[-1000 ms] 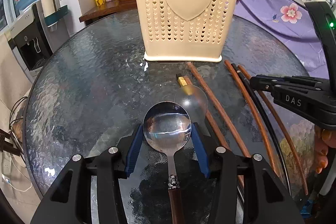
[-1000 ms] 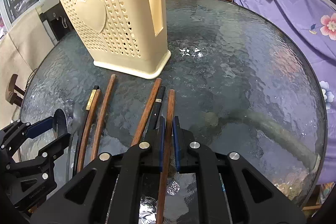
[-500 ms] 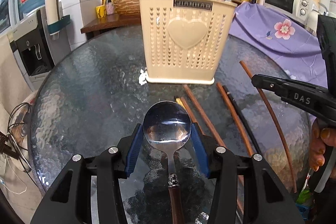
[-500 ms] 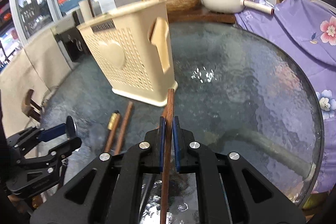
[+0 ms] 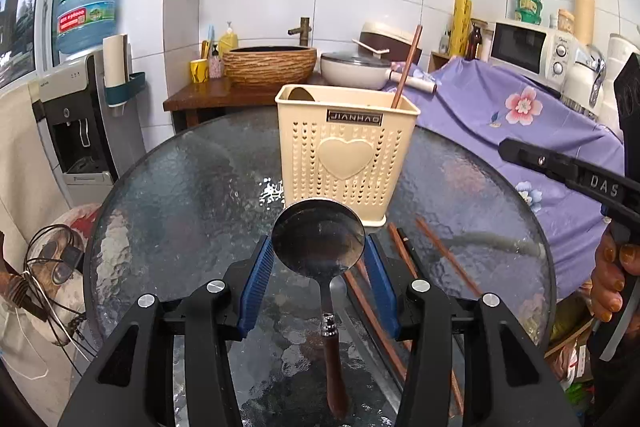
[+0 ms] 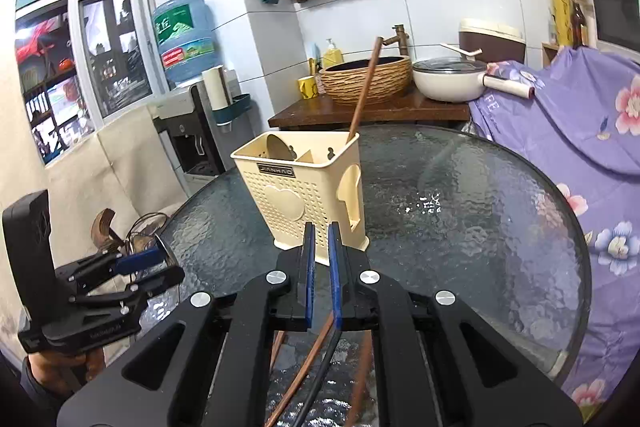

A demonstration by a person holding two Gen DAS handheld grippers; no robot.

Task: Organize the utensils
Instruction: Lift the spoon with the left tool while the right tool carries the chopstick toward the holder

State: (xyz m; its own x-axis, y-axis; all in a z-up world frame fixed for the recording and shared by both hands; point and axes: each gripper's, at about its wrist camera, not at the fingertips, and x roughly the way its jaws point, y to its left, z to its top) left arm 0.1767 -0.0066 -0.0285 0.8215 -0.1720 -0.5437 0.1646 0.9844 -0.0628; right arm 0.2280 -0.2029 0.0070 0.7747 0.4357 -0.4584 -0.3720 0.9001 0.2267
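Note:
My left gripper [image 5: 318,241] is shut on the bowl of a steel spoon [image 5: 316,223] whose wooden handle points back at the camera. It hangs above the glass table [image 5: 192,207], in front of the cream utensil holder [image 5: 346,163]. The holder [image 6: 304,187] has a brown chopstick [image 6: 362,95] in its right compartment and a spoon [image 6: 276,147] in its left. My right gripper [image 6: 321,231] is shut to a narrow slit, raised and aimed at the holder, with no chopstick showing between its pads. Several chopsticks [image 5: 444,255] lie on the glass below.
A purple flowered cloth [image 5: 520,115] covers things at the table's right edge. Behind the table, a wooden counter [image 6: 380,111] carries a wicker basin and a white pan. A water dispenser [image 5: 80,131] stands to the left. A person's hand [image 5: 612,267] holds the right gripper.
Both grippers rose and tilted up toward the holder, the spoon staying in the left one. The brown chopstick seen between the right pads half a second ago no longer shows there.

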